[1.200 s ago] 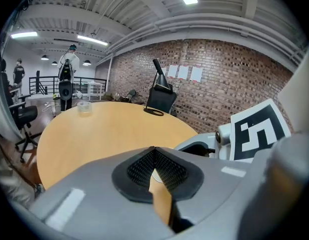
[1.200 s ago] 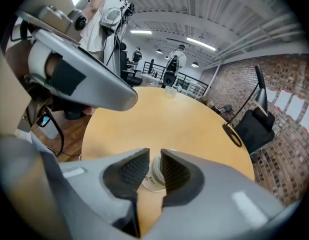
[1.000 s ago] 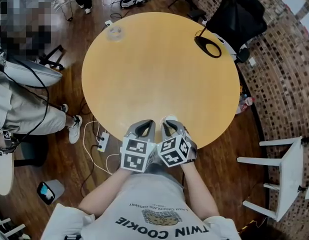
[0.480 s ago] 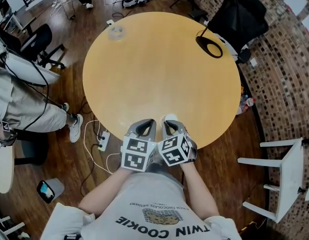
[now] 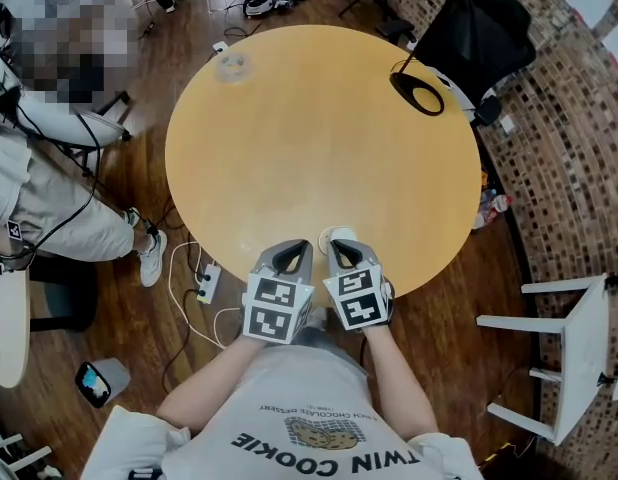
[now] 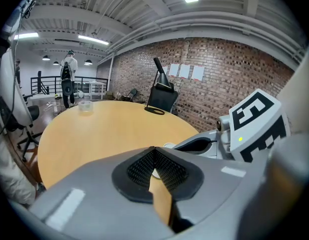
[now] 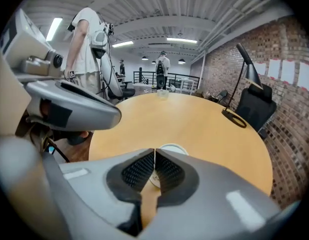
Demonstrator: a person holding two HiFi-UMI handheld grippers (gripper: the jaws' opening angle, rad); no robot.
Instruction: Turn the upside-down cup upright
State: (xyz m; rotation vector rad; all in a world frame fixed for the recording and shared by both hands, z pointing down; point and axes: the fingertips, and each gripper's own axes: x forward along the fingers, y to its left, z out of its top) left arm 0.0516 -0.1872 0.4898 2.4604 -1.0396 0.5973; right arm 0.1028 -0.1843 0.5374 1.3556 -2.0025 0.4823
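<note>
Right gripper (image 7: 155, 157): held over the near edge of the round table (image 5: 319, 128) and pointed down and away. Its jaws are brought together, with nothing seen clamped between them.
White cup (image 7: 172, 149): stood on the tabletop just beyond those jaw tips, near the near edge and slightly right of centre. Contact with the tips cannot be told, nor whether mouth or base is uppermost.
Left gripper (image 6: 154, 153): held just left of the right one, jaws likewise closed and empty.
Clear container (image 5: 229, 65): set at the far left rim.
Black ring-shaped base (image 5: 416, 93): placed at the far right.
</note>
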